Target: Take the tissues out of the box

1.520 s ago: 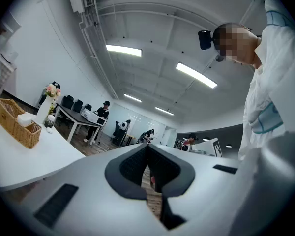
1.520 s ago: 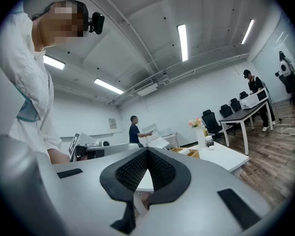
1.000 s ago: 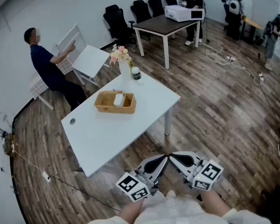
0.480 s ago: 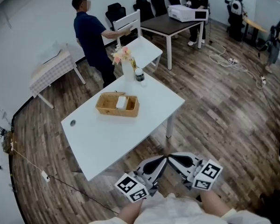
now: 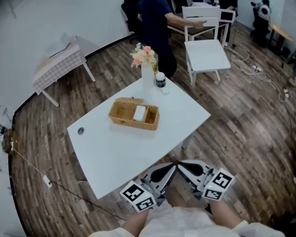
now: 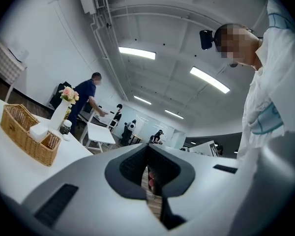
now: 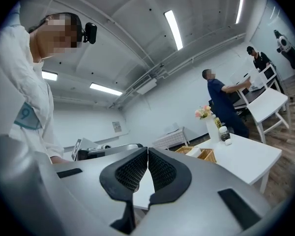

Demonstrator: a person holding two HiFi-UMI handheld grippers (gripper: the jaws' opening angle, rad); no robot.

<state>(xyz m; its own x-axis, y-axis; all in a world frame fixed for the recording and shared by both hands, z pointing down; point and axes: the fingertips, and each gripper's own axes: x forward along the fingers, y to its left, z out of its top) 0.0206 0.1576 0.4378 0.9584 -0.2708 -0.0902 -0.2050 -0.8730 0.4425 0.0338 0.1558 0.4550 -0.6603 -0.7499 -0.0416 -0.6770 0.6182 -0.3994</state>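
Note:
A wicker tissue box [image 5: 134, 114] lies on the white table [image 5: 108, 152], with a white tissue [image 5: 139, 113] showing in its opening. The box also appears far off in the left gripper view [image 6: 28, 134] and the right gripper view [image 7: 199, 154]. My left gripper [image 5: 171, 174] and right gripper [image 5: 182, 173] are held close to my body below the table's near corner, tips almost touching each other. Both are shut with nothing between the jaws, well short of the box.
A white vase of flowers [image 5: 146, 68] and a small dark-lidded jar [image 5: 160, 79] stand at the table's far corner. A person in dark blue [image 5: 156, 23] carries a white chair [image 5: 207, 48] just beyond. A checked-cloth table [image 5: 56, 63] stands at the left, black chairs and people at the back.
The person in blue has carried the white chair from the far left round to behind the table's right corner. My view has shifted slightly; both grippers stay shut in place.

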